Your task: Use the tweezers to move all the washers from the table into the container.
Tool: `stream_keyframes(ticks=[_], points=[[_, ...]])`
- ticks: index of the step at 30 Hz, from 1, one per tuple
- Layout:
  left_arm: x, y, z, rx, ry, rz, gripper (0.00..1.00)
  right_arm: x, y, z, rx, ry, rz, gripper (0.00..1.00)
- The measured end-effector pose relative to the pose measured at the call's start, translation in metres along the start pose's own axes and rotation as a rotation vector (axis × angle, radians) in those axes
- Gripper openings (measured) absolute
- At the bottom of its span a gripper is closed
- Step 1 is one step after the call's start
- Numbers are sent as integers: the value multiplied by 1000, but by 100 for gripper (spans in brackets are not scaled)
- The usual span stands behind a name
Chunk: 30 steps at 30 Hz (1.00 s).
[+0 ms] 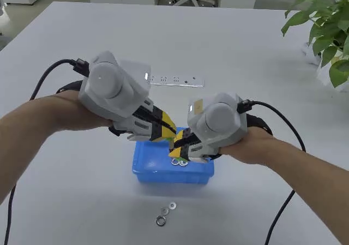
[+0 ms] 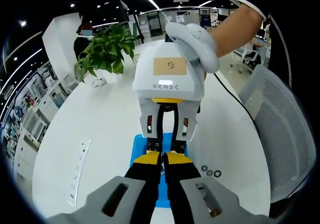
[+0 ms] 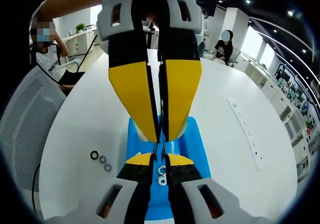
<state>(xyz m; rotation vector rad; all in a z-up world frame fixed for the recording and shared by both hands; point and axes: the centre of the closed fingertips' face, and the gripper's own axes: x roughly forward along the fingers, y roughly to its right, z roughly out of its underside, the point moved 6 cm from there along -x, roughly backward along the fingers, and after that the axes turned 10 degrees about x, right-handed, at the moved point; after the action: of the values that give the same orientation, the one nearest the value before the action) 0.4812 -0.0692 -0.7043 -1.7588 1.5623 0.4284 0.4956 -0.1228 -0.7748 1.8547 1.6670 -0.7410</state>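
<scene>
A blue container [image 1: 163, 171] sits on the white table and holds two washers [image 1: 179, 162], seen closer in the right gripper view as washers [image 3: 162, 175]. Three more washers [image 1: 165, 211] lie on the table in front of it; they also appear as washers [image 3: 101, 159] and washers [image 2: 210, 171]. The two grippers meet tip to tip over the container. My left gripper [image 1: 168, 132] has its yellow jaws pressed together on thin dark tweezers [image 3: 160, 146]. My right gripper [image 3: 160, 160] grips the same tweezers from the other end, just above the container.
A white power strip [image 1: 174, 81] lies on the table behind the grippers. A potted plant [image 1: 327, 32] stands at the far right. A mesh office chair [image 2: 285, 114] stands beside the table. Cables trail from both grippers. Bare table surrounds the container.
</scene>
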Motion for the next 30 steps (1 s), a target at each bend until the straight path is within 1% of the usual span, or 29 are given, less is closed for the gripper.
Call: stream_keyframes(ticks=[6, 13, 22, 30], points=[[-7, 5, -8, 9, 2, -9, 6, -9, -7, -5, -10, 9, 10, 12], [-15, 14, -17, 16, 8, -16, 6, -16, -17, -10, -19, 18, 16, 12], [-17, 29, -22, 18, 10, -21, 6, -19, -30, -9, -26, 17, 16, 12], [-19, 39, -26, 22, 12, -21, 6, -22, -41, -8, -31, 17, 14, 12]])
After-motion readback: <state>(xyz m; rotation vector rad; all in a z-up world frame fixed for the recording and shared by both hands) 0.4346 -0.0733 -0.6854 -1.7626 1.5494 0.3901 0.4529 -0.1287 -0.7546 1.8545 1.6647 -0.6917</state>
